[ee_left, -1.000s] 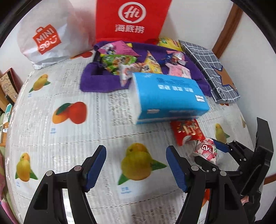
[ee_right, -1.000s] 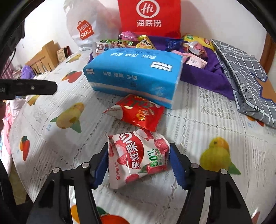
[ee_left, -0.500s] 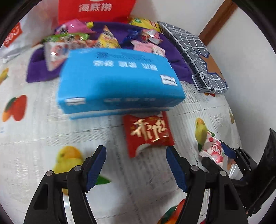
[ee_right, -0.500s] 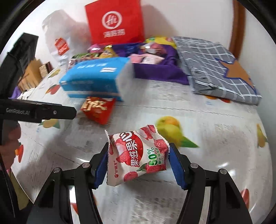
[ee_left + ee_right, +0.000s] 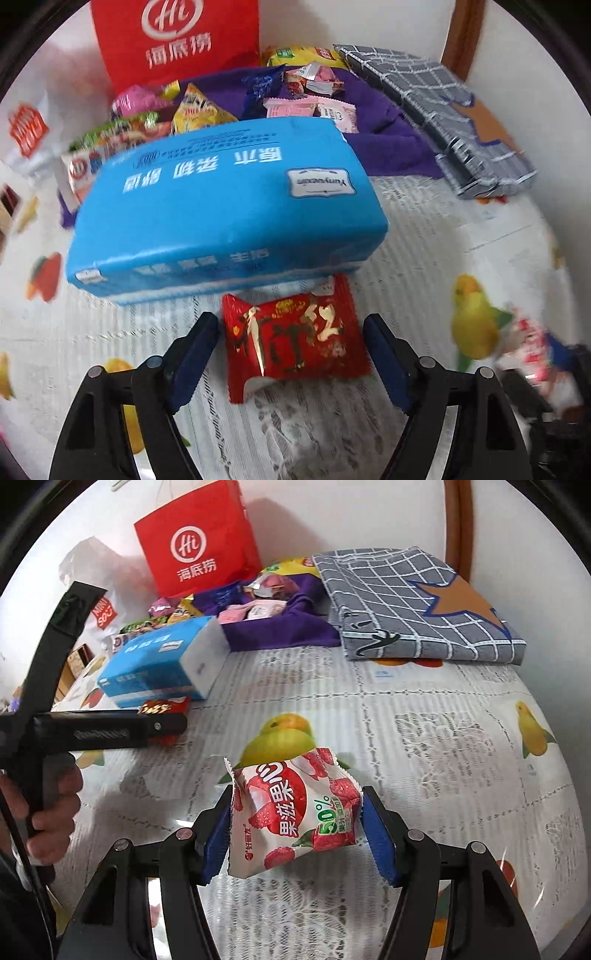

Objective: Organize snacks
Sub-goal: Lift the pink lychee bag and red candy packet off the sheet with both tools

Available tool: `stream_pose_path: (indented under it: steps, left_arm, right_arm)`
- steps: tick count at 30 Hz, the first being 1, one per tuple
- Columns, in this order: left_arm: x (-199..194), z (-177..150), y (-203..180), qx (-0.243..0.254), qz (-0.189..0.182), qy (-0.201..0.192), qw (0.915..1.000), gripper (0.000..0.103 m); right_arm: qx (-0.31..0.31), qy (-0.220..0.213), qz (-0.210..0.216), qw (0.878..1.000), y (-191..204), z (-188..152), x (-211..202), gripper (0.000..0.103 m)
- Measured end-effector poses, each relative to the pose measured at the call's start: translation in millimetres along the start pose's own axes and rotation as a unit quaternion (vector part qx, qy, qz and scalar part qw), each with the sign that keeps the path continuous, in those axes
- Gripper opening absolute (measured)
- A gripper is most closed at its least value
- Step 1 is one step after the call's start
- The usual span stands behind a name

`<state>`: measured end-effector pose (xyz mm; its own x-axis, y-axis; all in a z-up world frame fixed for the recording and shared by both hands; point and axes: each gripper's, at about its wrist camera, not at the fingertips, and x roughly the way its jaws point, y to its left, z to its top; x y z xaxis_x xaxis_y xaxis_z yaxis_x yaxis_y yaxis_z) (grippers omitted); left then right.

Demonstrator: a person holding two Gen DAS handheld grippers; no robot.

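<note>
While the right hand-held gripper (image 5: 295,827) still clamps the lychee pack (image 5: 291,812), the left hand-held gripper (image 5: 291,350), just widened, now straddles the red packet (image 5: 295,339) untouched; tissue pack (image 5: 229,221) hides its top edge.

"Hi" on red bag (image 5: 197,550), "Yunyuexin" on blue tissue pack (image 5: 229,210), "50%" on lychee snack packet (image 5: 291,812), "MINISO" on white bag (image 5: 102,612)

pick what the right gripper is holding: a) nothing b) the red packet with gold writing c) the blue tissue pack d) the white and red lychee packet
d: in the right wrist view the right gripper has its blue pads pressed on both sides of the white and red lychee packet, while the red packet with gold writing lies on the tablecloth by the blue tissue pack.
</note>
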<state>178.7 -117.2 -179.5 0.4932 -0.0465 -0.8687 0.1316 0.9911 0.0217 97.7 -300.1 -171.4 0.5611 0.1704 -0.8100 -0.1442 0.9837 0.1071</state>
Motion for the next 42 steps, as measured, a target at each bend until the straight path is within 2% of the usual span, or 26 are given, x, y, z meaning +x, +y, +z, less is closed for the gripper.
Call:
stream_pose_path:
  steps: [3,7,10,15,20,24,27,32,42]
  left_arm:
    - [-5.3,-2.2,5.8,-0.01,-0.005,-0.015,0.9998,0.056]
    - [-13.5,-8.9,25.5,-0.003,-0.028,-0.006,0.9996,0.047]
    - [-21.8,-22.3,48.7,-0.007,-0.025,-0.005,0.9996,0.047]
    - [-34.0,-48.6,92.1,-0.012,0.016,-0.017,0.9997,0.047]
    - [-36.9,-59.3,128.7,-0.048,0.016,-0.035,0.9981,0.049]
    - [-35.9,-64.0,127.4,-0.04,0.029,-0.062,0.9968,0.053]
    - [-33.7,-65.0,125.4,-0.047,0.028,-0.082,0.9952,0.054]
    - [-33.3,-64.3,128.4,-0.05,0.013,-0.084,0.9952,0.054]
    - [-32.9,-64.3,127.3,-0.045,0.017,-0.082,0.9954,0.057]
  right_arm:
    - [0.007,0.001,-0.013,1.0,0.3,2.2,1.8,0.064]
    - [0.004,-0.002,-0.016,1.0,12.7,3.0,4.1,0.064]
    - [-0.008,-0.004,-0.01,1.0,30.4,4.4,9.8,0.064]
    - [-0.015,-0.003,0.007,1.0,59.3,12.5,25.2,0.064]
    - [-0.035,-0.009,-0.012,0.999,86.1,20.5,44.3,0.064]
    - [-0.049,-0.021,-0.036,0.998,93.8,22.4,50.5,0.065]
    - [-0.045,-0.021,-0.037,0.998,91.1,23.7,50.6,0.065]
    - [-0.042,-0.02,-0.039,0.998,89.3,23.7,51.0,0.065]
    - [-0.049,-0.016,-0.039,0.998,90.6,25.3,53.1,0.068]
